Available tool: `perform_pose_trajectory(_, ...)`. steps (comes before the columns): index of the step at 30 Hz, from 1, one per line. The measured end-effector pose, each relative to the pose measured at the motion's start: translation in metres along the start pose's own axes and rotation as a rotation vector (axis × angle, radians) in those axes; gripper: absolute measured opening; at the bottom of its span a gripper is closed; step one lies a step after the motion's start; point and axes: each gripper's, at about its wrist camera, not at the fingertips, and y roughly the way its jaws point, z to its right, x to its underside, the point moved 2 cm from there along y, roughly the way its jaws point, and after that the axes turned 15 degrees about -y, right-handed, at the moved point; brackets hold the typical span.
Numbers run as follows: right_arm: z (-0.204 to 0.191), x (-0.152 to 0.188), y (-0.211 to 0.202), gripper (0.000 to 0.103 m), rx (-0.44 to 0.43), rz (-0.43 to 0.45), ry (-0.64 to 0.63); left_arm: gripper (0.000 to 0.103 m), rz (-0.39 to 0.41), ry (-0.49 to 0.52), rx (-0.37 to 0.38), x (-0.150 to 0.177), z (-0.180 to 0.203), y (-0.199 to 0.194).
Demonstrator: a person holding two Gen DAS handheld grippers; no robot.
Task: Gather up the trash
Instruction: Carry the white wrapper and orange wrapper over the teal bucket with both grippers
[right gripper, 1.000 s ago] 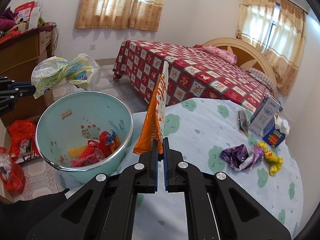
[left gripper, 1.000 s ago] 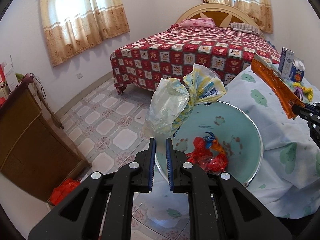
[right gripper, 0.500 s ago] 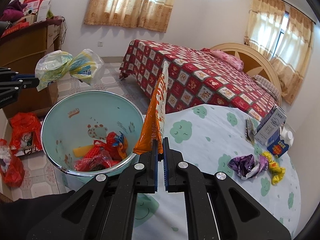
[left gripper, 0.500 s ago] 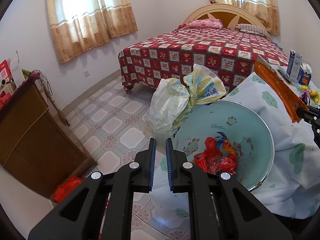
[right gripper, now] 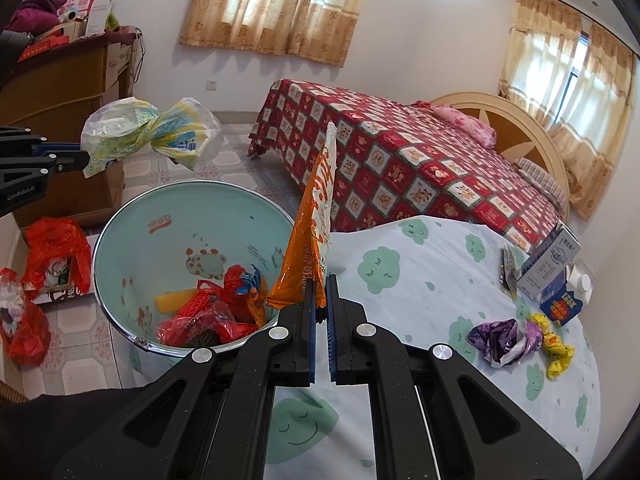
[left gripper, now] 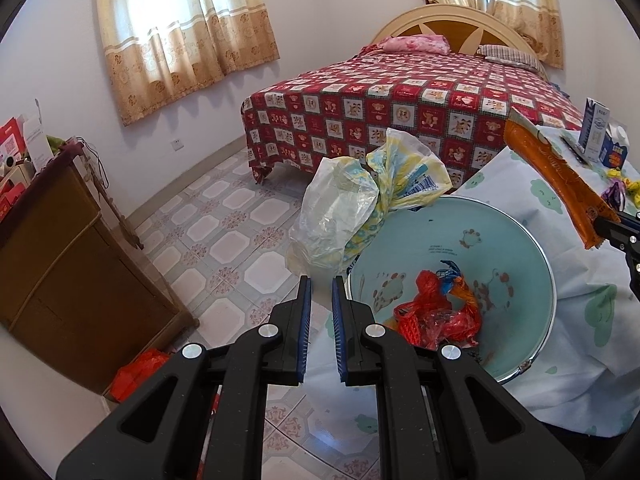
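Note:
A pale blue bin (left gripper: 460,236) (right gripper: 180,216) with red and orange wrappers in its bottom stands beside the cloth-covered table (right gripper: 400,280). My left gripper (left gripper: 320,286) (right gripper: 82,158) is shut on one end of a crumpled clear-and-yellow plastic bag (left gripper: 360,196) (right gripper: 152,132), which hangs above the bin's far rim. At the bin's table-side rim, my right gripper (right gripper: 322,284) (left gripper: 600,226) is shut on the lower end of a long orange snack wrapper (right gripper: 316,220) (left gripper: 560,176) that stands upright.
A purple wrapper (right gripper: 496,336), a yellow wrapper (right gripper: 556,348), a milk carton (right gripper: 548,264) and a small blue carton (right gripper: 560,304) lie on the table. A bed (left gripper: 400,104), a wooden cabinet (left gripper: 60,248) and red bags (right gripper: 52,248) on the tiled floor surround the bin.
My right gripper has shifted a little toward the bin with the orange wrapper in it. The left gripper and its plastic bag have stayed about where they were.

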Motion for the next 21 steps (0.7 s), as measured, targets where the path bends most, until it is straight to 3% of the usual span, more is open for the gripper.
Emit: perform_pose_trajectory(21,-0.0062,-0.003,-0.0011,0.005,-0.004,0.005,-0.011,0.011,-0.001,0.004,0.016,0.0014,0.0072,-0.0029)
